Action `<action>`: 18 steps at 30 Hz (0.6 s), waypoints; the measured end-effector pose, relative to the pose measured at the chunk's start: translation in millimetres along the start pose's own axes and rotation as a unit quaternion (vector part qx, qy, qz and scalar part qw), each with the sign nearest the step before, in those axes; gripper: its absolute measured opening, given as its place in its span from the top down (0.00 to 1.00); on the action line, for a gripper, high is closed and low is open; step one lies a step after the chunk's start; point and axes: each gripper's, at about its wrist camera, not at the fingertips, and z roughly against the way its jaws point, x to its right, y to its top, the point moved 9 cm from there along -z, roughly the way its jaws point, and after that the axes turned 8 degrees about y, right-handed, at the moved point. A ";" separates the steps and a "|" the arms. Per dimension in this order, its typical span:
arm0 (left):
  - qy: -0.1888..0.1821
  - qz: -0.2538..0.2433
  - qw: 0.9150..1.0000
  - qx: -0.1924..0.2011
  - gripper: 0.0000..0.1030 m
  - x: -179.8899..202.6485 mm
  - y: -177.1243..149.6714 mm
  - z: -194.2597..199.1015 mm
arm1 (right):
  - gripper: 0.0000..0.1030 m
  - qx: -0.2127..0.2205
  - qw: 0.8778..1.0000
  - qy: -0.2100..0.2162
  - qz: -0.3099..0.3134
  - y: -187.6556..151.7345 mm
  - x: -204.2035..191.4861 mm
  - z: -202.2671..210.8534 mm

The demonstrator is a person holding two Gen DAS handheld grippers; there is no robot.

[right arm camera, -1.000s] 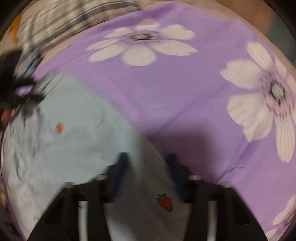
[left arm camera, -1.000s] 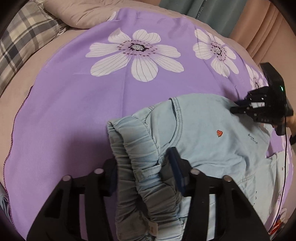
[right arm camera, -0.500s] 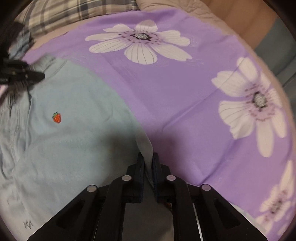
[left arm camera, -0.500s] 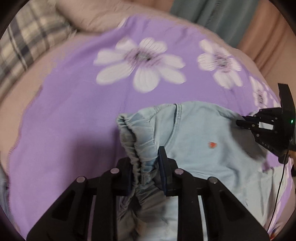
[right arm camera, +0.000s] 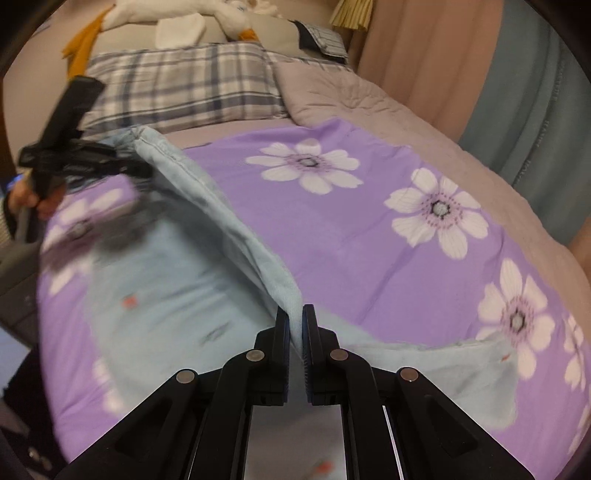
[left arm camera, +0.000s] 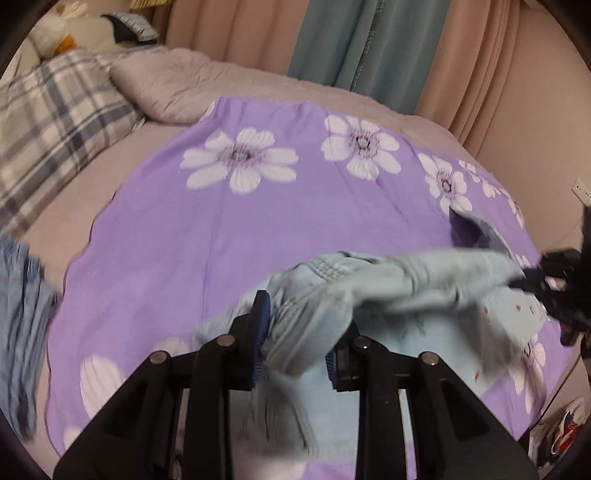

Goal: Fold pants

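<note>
A home bedroom is showing here: a bed [right arm camera: 443,122] is lying under a purple flowered sheet [left arm camera: 258,229], plaid pillow [right arm camera: 177,85] and plush toy [right arm camera: 221,18] resting at its head, curtains [left arm camera: 351,40] hanging behind.

Both views dim, warm indoor light, even and soft; source not visible. No glare on the fabric.

Strong fisheye bend in both: bed edges and curtains [left arm camera: 373,48] curve, black vignette in all corners.

Left wrist view: pants [left arm camera: 399,280] smeared by motion blur, folds and waistband indistinct; right claw [left arm camera: 550,284] at far right also blurred. Purple floral sheet [left arm camera: 207,229] fairly sharp in the middle, soft toward the left edge.

Right wrist view: near left part of the pants [right arm camera: 159,280] and sheet blurred; left claw [right arm camera: 110,162] smeared. Right-hand flowers and plaid pillow [right arm camera: 184,85] sharper. Faint soft shadow beneath the lifted fabric edge.
</note>
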 end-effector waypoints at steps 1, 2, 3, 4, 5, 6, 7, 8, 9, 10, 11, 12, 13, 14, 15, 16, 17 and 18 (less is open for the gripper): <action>0.003 0.001 1.000 -0.004 0.72 -1.9 -8.2 -0.2 | 0.93 -0.004 1.000 0.006 0.003 -8.0 -14.0 4.9; 0.006 0.005 1.000 -0.010 0.72 -4.6 -17.2 -1.5 | 0.93 -0.008 1.000 0.009 0.007 -13.0 -23.2 2.9; 0.009 0.011 1.000 -0.019 0.71 -7.6 -27.0 -3.2 | 0.93 -0.014 1.000 0.012 0.014 -19.8 -36.7 3.1; 0.013 0.013 0.999 -0.027 0.70 -10.1 -35.0 -5.5 | 0.93 -0.023 0.999 0.012 0.028 -27.4 -51.1 1.9; 0.026 0.009 0.999 -0.032 0.68 -12.1 -42.8 -8.2 | 0.93 -0.030 0.999 0.009 0.040 -34.3 -61.1 0.2; 0.047 -0.002 0.998 -0.041 0.66 -13.5 -53.0 -13.9 | 0.93 -0.042 0.998 0.010 0.052 -42.5 -73.7 -3.0; 0.062 -0.013 0.997 -0.048 0.65 -14.1 -60.3 -18.4 | 0.93 -0.056 0.996 0.006 0.068 -51.6 -85.4 -8.8; 0.077 -0.024 0.995 -0.056 0.64 -14.9 -67.7 -23.9 | 0.93 -0.068 0.994 -0.005 0.087 -60.2 -94.3 -15.7; 0.087 -0.029 0.994 -0.063 0.62 -16.2 -75.4 -28.2 | 0.93 -0.083 0.992 -0.009 0.093 -69.0 -100.8 -23.4; 0.092 -0.029 0.993 -0.070 0.62 -18.4 -81.2 -30.3 | 0.93 -0.093 0.992 -0.009 0.090 -75.0 -104.3 -30.1; 0.101 -0.030 0.992 -0.075 0.63 -21.7 -86.5 -30.6 | 0.93 -0.102 0.991 -0.008 0.084 -80.2 -106.4 -37.2; 0.104 -0.031 0.991 -0.076 0.62 -26.3 -90.0 -29.0 | 0.93 -0.111 0.991 -0.005 0.077 -85.5 -108.1 -44.0; 0.106 -0.027 0.991 -0.078 0.60 -31.2 -93.4 -25.5 | 0.93 -0.115 0.990 -0.007 0.077 -90.0 -110.1 -47.7; 0.108 -0.017 0.990 -0.084 0.53 -37.2 -95.4 -21.5 | 0.93 -0.114 0.990 -0.012 0.080 -91.7 -110.4 -48.6; 0.112 -0.009 0.990 -0.087 0.44 -42.5 -98.9 -17.6 | 0.93 -0.112 0.990 -0.016 0.079 -92.5 -109.1 -48.7; 0.115 0.005 0.990 -0.087 0.42 -49.5 -103.3 -9.7 | 0.93 -0.111 0.991 -0.016 0.072 -92.8 -106.8 -47.9; 0.115 0.011 0.990 -0.087 0.45 -52.2 -104.9 -5.2 | 0.92 -0.109 0.992 -0.010 0.056 -91.4 -102.0 -45.6; 0.117 0.020 0.989 -0.084 0.45 -56.1 -107.7 3.9 | 0.90 -0.103 0.994 0.000 0.035 -89.3 -97.2 -41.3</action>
